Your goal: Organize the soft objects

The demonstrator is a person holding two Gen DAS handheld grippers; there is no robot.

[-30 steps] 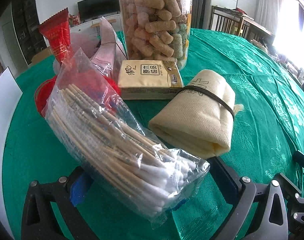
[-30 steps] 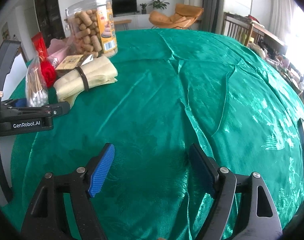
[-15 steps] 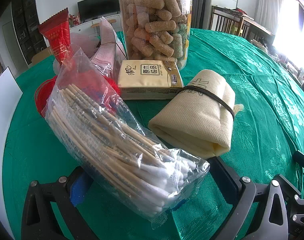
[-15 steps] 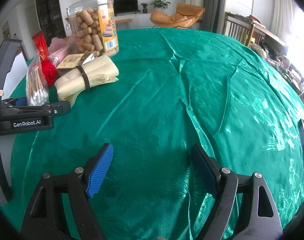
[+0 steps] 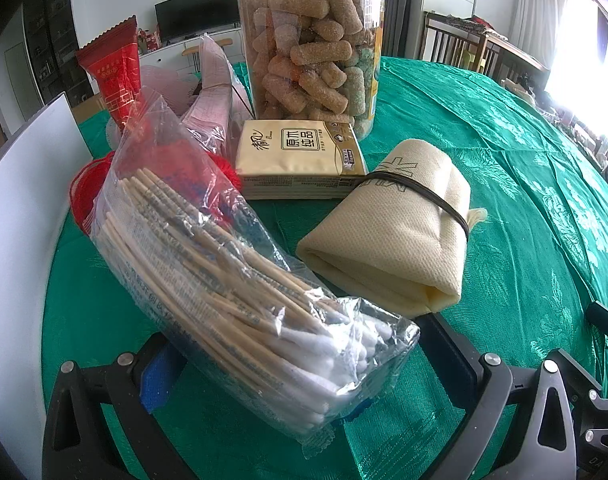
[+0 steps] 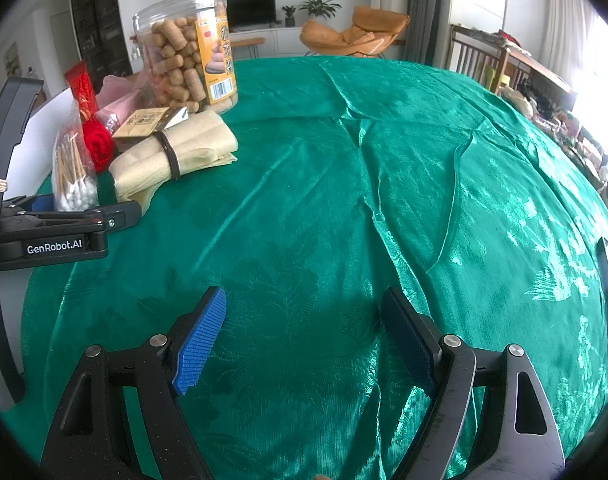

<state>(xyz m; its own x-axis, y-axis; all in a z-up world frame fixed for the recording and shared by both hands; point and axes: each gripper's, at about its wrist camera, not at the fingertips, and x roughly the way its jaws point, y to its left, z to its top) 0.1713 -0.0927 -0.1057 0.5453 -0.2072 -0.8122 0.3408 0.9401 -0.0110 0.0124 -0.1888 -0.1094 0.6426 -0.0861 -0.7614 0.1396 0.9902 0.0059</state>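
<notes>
Nothing is shifting: left gripper is still straddling the cotton swab bag, contact unclear. Right gripper is hovering spread over the green tablecloth, swabs at ten o'clock.

Daylight floods in from a window at the right, blown out to white in both views. The green tablecloth shows shiny glare on its folds. Fisheye bending curves the edges, with dark vignetted corners. Focus is sharp throughout.
</notes>
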